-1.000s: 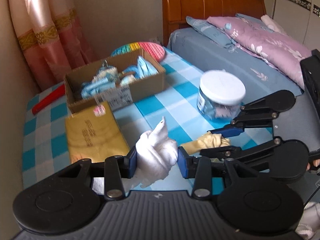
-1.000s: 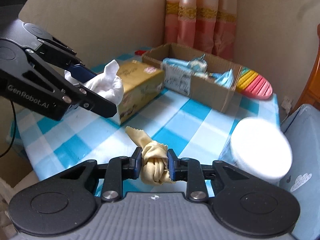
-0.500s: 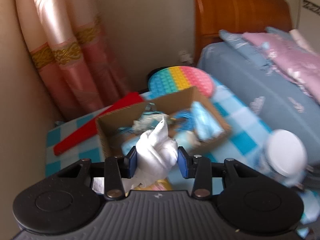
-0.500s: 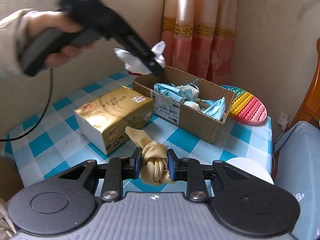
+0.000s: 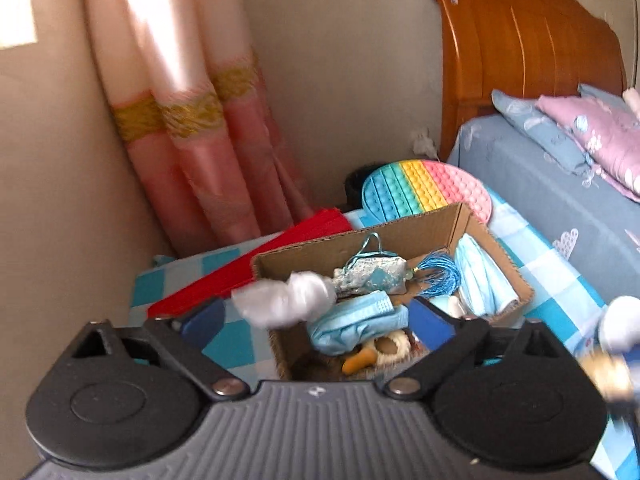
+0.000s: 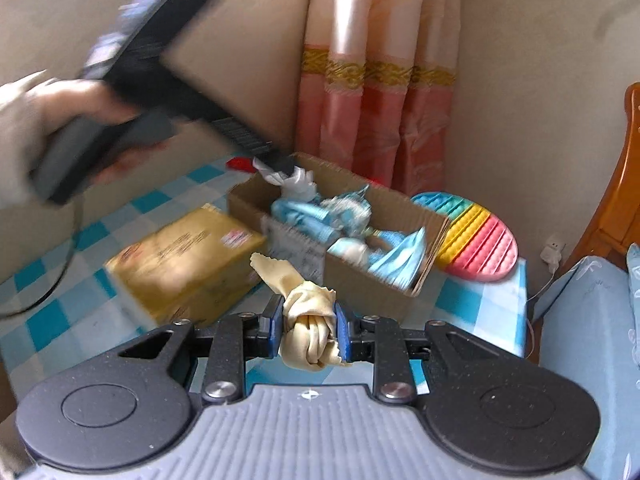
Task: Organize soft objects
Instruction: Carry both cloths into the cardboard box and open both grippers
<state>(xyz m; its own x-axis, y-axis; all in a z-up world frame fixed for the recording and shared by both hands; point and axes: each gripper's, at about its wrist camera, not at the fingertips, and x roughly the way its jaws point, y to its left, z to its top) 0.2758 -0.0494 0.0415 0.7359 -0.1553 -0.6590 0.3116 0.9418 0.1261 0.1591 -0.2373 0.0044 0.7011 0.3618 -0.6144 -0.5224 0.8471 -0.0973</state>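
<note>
A bed (image 5: 552, 184) with a wooden headboard (image 5: 520, 48) fills the right side of the left wrist view, and a pink curtain (image 5: 192, 128) hangs in the corner behind the desk (image 5: 548, 276), which wears a blue and white checked cloth. On the desk a cardboard box (image 5: 404, 236) stands open at the top, stuffed with blue face masks (image 5: 356, 320), a blue tassel (image 5: 438, 274) and other small soft items. A rainbow bubble mat (image 5: 424, 188) lies just behind the box, and a red flat thing (image 5: 256, 260) lies along its left side. The left gripper (image 5: 316, 316) hangs over the near left corner of the box; its fingers have just been opening and stand wide apart, with the white cloth (image 5: 288, 298) blurred between them, touching neither pad, above the box's left end. Only the right wrist view shows the yellow tissue pack (image 6: 188, 256) in front of the box, the person's hand (image 6: 80, 120) on the left gripper's handle, and the right gripper (image 6: 306, 330), whose fingers are clamped on a knotted yellow cloth (image 6: 306, 320) held above the desk. Only the left wrist view shows a blurred white lid (image 5: 620, 324) at the right edge.
</note>
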